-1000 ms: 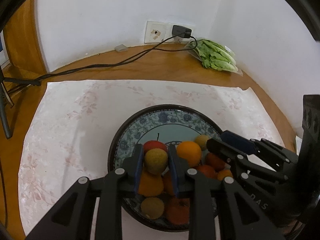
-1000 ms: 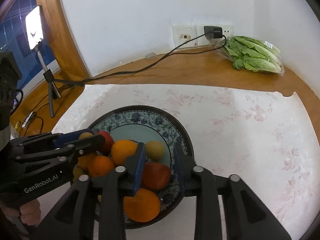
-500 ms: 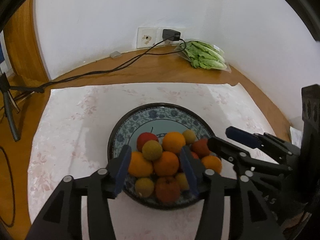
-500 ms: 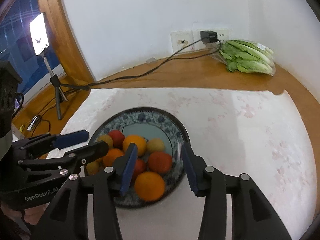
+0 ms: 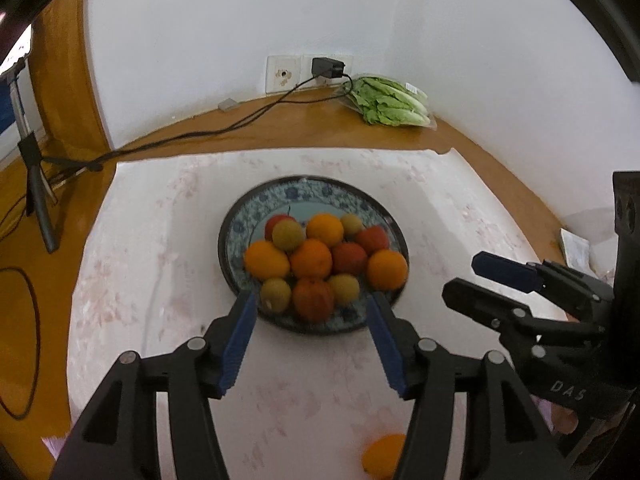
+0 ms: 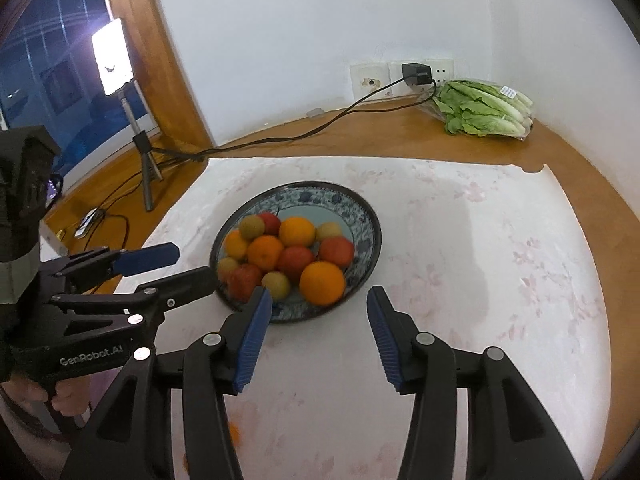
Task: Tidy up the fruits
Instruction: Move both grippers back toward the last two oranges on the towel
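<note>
Tongs come first in both wrist views: the left tongs (image 5: pixel 310 332) stand wide apart and hold nothing, their blue pads framing the near rim of the plate, and the right tongs (image 6: pixel 316 334) are likewise spread and empty. Under the left tongs, at 6 o'clock from the plate, one loose orange fruit (image 5: pixel 384 461) lies on the pale floral cloth (image 5: pixel 304 392) that covers the wooden tabletop (image 5: pixel 280 128). Beyond it sits the round blue-patterned ceramic plate (image 5: pixel 308 194), piled with oranges, red fruits and small yellow-green ones (image 5: pixel 320 260), all touching in one heap. At 1 o'clock, well apart by the wall, lies a bagged head of green lettuce (image 5: pixel 390 102) beside the socket.

Judging by this layout, the gathering step is nearly done, with one fruit left off the plate. The next move probably calls for lowering one pair of tongs around that stray orange, closing gently on its round sides, and setting it on the heap without rolling the others off.
</note>
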Motion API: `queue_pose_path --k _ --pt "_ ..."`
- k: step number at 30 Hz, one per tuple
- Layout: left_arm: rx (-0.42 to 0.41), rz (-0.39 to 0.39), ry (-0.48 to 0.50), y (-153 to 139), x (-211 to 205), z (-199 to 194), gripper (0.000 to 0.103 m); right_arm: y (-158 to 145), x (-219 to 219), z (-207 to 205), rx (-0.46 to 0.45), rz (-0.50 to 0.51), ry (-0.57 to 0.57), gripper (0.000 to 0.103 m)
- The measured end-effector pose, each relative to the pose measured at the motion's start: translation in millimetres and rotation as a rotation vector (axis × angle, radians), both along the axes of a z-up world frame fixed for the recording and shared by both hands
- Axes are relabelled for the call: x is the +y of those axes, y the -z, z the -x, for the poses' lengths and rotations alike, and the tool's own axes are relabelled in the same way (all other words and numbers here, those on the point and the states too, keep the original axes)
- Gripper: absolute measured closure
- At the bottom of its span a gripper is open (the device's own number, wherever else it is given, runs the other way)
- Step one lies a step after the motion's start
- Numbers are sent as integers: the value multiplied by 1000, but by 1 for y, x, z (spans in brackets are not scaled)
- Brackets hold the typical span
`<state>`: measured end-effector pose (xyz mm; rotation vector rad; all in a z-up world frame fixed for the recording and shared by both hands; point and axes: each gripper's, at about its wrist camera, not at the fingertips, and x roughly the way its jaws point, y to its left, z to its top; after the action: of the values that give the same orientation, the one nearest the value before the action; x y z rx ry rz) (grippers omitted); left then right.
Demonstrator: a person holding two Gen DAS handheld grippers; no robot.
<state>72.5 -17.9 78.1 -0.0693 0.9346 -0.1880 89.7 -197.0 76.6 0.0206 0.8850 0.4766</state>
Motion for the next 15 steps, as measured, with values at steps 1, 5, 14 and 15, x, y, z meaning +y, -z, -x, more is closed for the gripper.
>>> queue_pose_path --k 1,5,14,15 --pt "5 4 1 1 0 4 43 0 -1 4 4 -4 -3 52" --pt "13 9 -1 1 2 19 43 -1 -3 18 13 7 -15 52" --pt "61 6 14 14 3 53 43 10 -10 51 67 13 -27 52" --pt "67 7 19 16 2 56 43 11 -10 54 70 14 -28 52"
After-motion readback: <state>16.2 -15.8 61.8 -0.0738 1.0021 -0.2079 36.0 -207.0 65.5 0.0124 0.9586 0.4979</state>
